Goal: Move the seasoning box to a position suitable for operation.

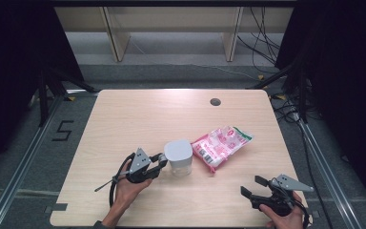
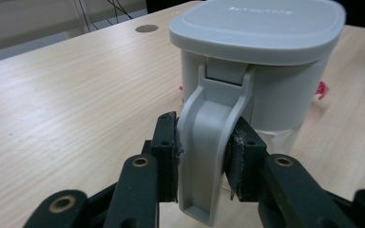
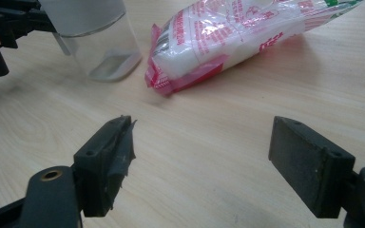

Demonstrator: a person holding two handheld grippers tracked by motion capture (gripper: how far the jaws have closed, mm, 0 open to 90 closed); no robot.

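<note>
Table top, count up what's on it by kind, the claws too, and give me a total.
Lidded grey-and-clear container: 1
Pink-and-white sealed food bag: 1
Hand-held claws: 2, the left claw shut on the container's grey latch handle, the right claw open over the bare table
Total: 4
</note>
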